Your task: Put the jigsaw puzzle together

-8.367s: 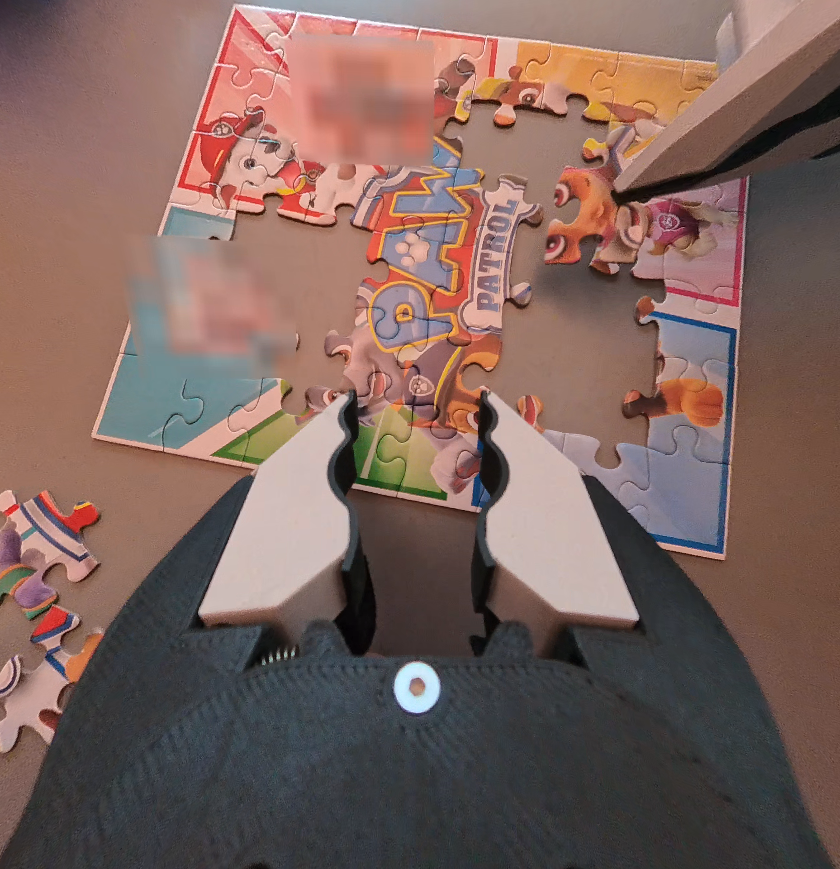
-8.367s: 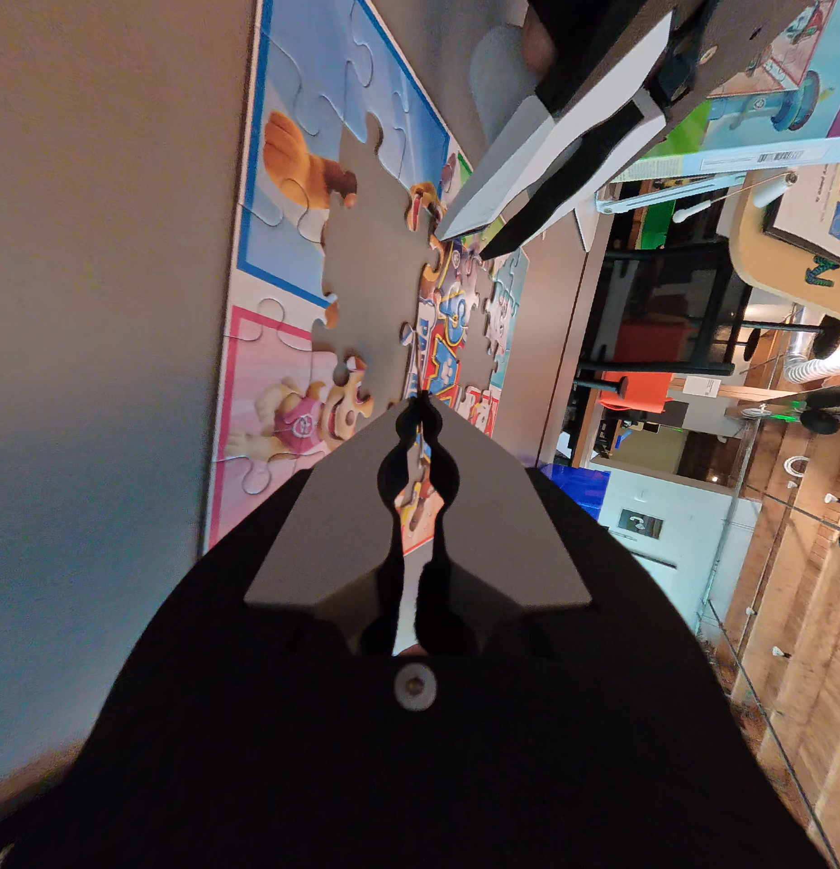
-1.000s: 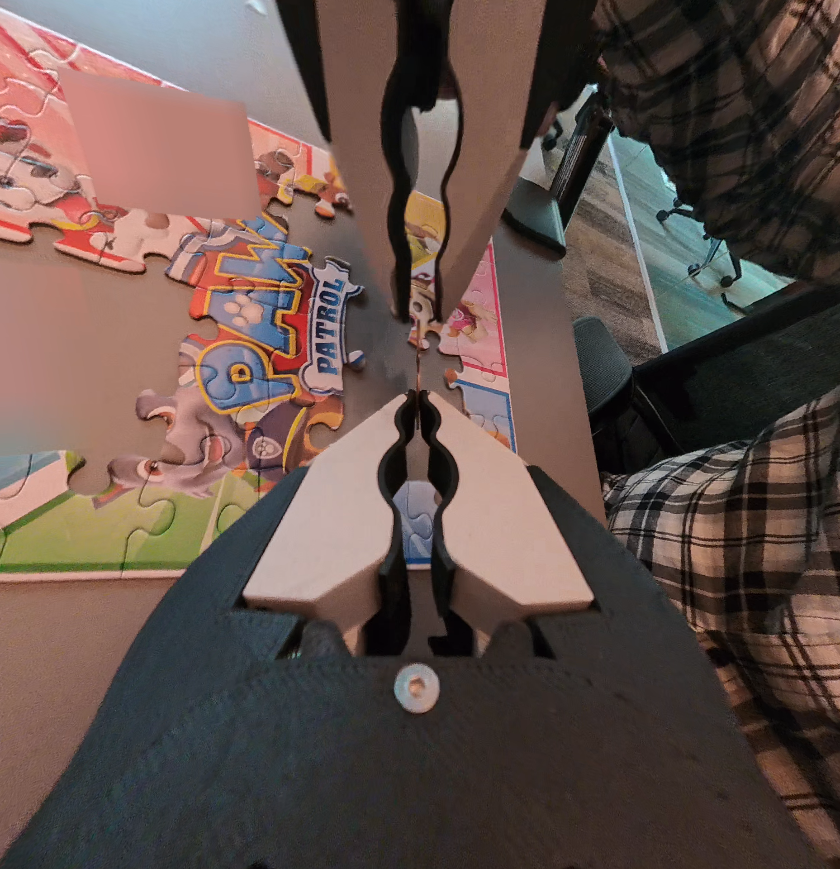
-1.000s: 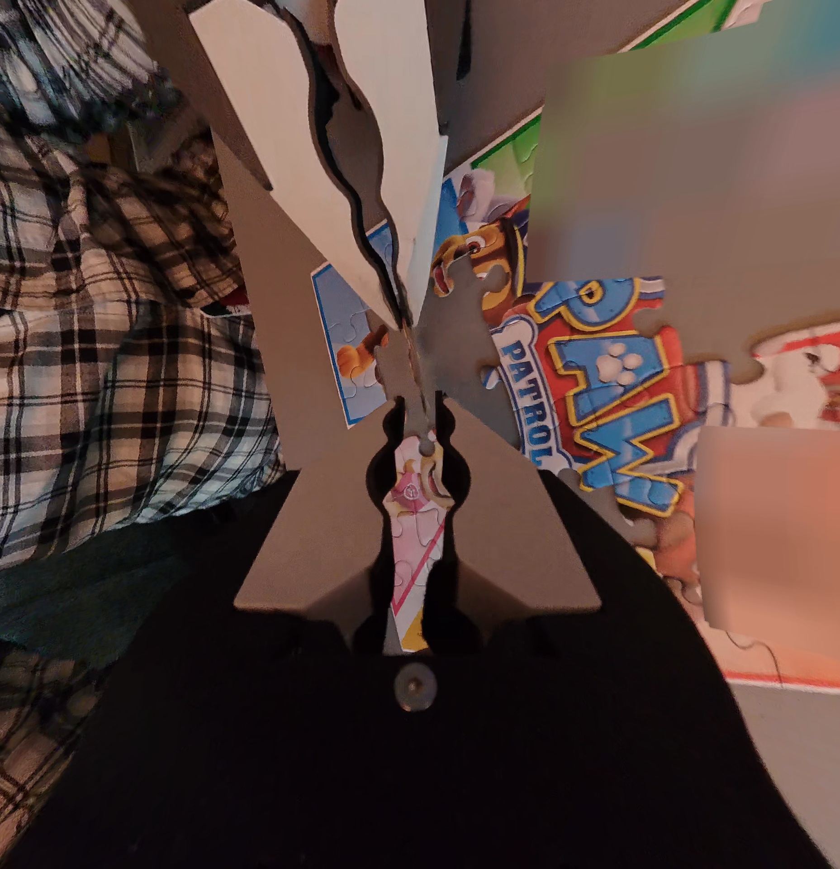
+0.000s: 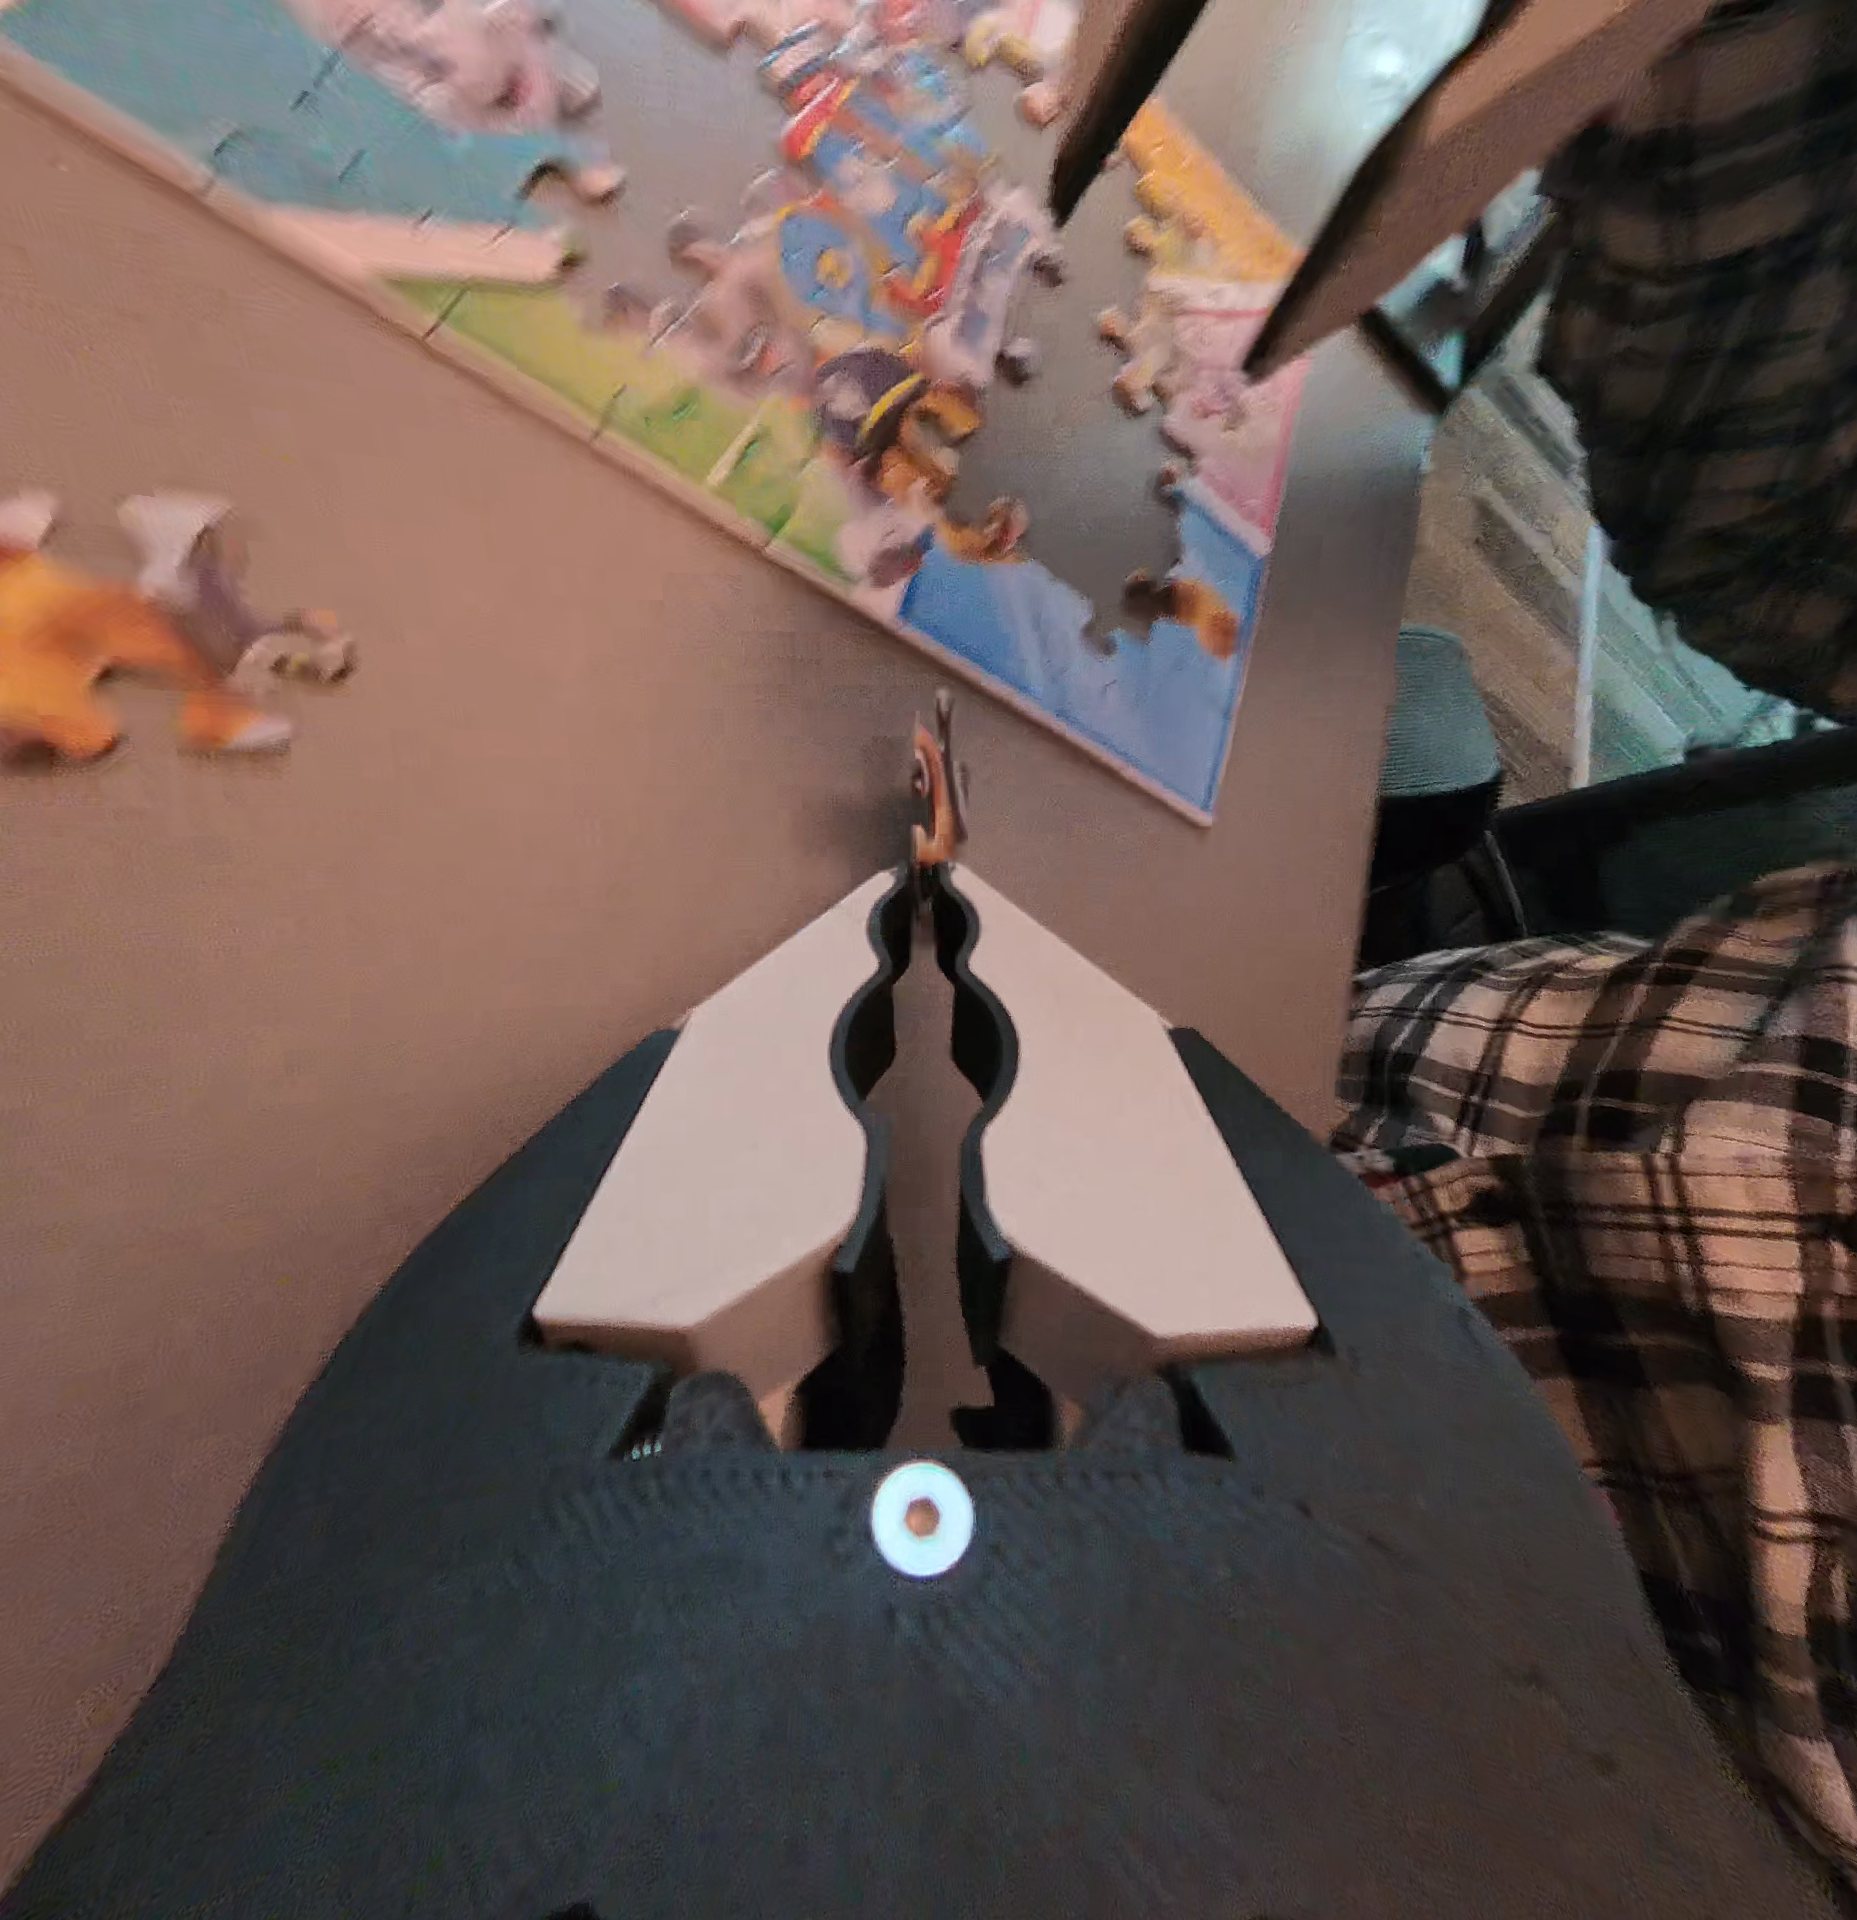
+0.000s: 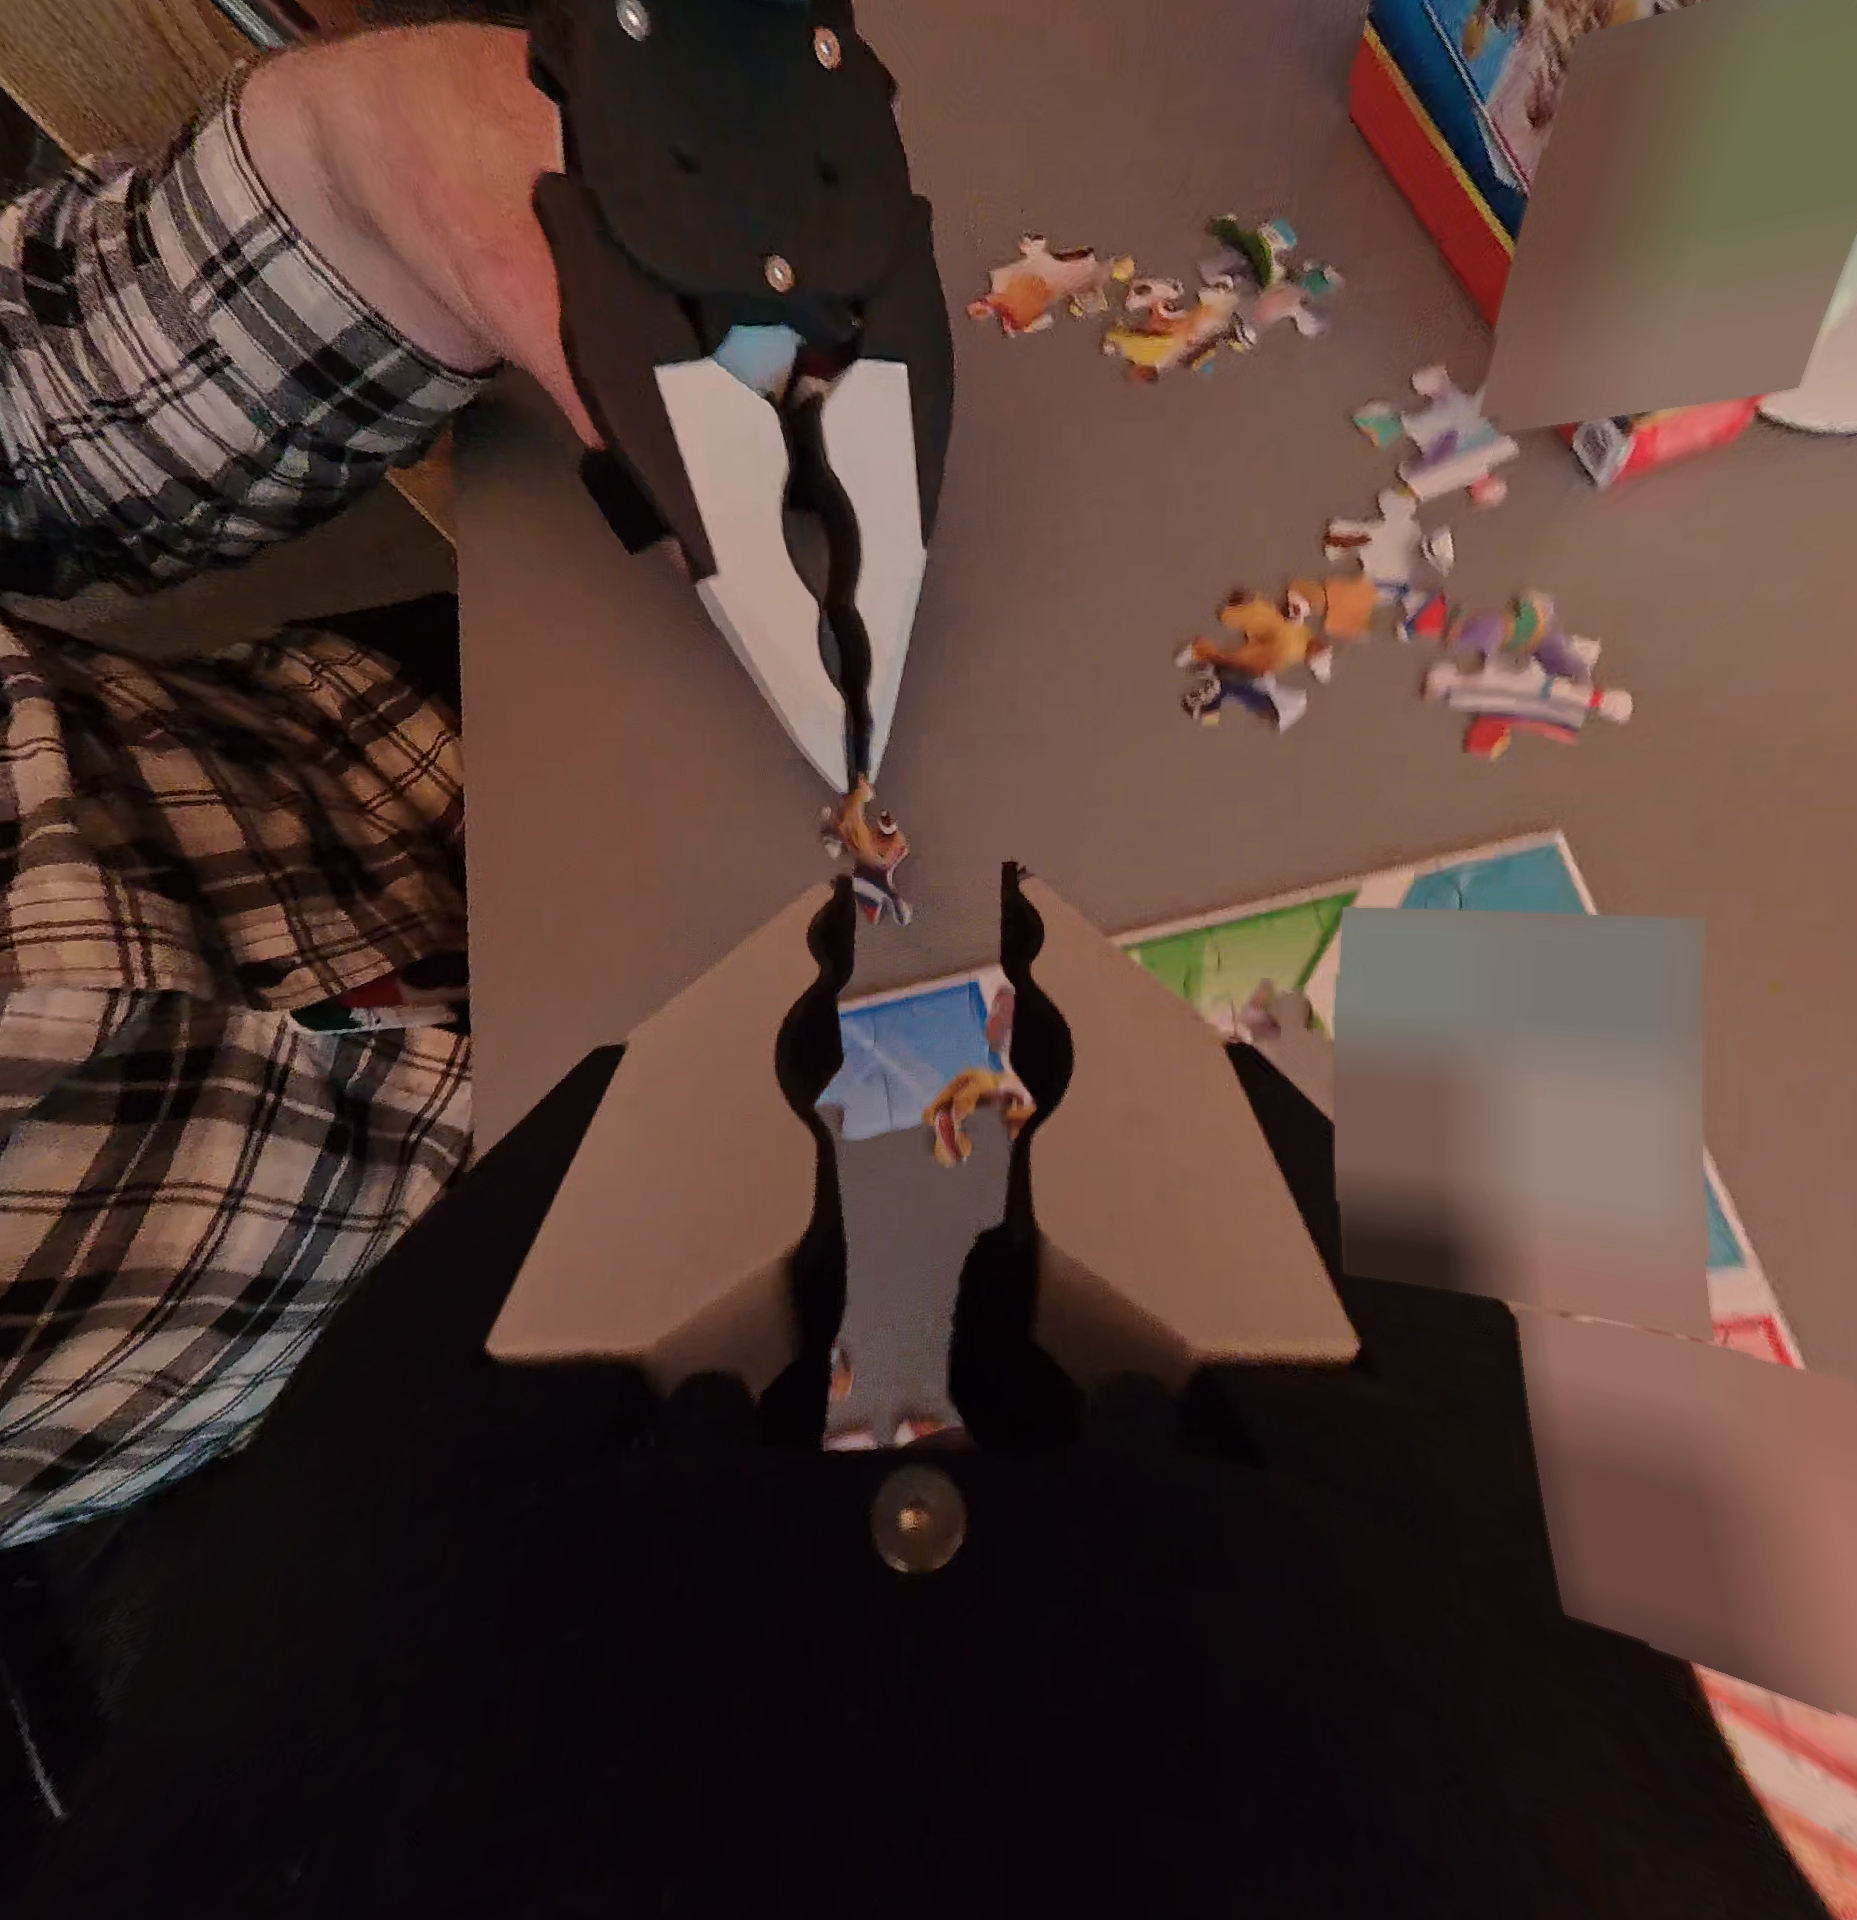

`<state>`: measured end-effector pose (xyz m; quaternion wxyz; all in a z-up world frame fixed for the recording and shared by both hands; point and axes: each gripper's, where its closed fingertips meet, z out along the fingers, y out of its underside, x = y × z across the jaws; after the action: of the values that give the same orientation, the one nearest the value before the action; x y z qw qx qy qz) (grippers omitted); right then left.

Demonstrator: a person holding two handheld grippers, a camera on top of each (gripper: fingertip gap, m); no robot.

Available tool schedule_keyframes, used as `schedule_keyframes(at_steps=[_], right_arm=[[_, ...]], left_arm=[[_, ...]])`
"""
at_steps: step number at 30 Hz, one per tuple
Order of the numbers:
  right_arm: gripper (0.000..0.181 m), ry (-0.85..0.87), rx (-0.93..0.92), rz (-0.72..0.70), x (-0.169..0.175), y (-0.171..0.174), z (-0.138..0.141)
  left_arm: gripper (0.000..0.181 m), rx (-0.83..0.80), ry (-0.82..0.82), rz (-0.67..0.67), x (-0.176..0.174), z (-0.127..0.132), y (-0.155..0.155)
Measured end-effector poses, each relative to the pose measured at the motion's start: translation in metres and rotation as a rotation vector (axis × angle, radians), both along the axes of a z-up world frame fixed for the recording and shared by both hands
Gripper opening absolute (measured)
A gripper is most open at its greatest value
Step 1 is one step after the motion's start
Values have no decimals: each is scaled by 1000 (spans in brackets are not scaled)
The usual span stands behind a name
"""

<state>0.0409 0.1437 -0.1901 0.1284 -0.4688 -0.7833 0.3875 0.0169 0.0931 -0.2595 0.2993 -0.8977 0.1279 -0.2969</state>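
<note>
We see a grey-brown tabletop (image 5: pixel 404 935) filling most of both views. Beyond its far edge in the left wrist view lies a floor (image 5: pixel 1506 499) of pale planks, with a dark chair (image 5: pixel 1443 717) standing on it just beside the tabletop. A plaid shirt (image 5: pixel 1630 1195) in black, white and tan takes up the right side of that view and the left side of the right wrist view (image 6: pixel 176 1091). In the right wrist view we also see a plaid sleeve (image 6: pixel 165 353), and a white object (image 6: pixel 1838 364) at the right edge, too cropped to identify.
</note>
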Motion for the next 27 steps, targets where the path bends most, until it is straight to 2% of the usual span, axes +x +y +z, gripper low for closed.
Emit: schedule_keyframes(at_steps=[2, 3, 9, 14, 18, 22, 27], right_arm=[[28, 6, 41, -1, -19, -4, -3], [31, 14, 74, -15, -29, -3, -6], [39, 31, 252, -107, -80, 23, -29], [42, -27, 311, -101, -108, 27, -53], [40, 8, 295, -94, -117, 18, -52], [38, 46, 267, -118, -112, 19, -45], [36, 81, 237, -166, -94, 30, -34]], left_arm=[[8, -26, 40, 57, -18, -10, -4], [17, -35, 49, 70, -24, -12, -8], [31, 7, 121, 160, -74, 6, -23], [27, 52, 388, 329, -174, 21, -27], [15, 23, 570, 309, -234, 7, -23], [9, -17, 655, 206, -250, -11, -15], [6, -10, 621, 151, -244, -18, -6]])
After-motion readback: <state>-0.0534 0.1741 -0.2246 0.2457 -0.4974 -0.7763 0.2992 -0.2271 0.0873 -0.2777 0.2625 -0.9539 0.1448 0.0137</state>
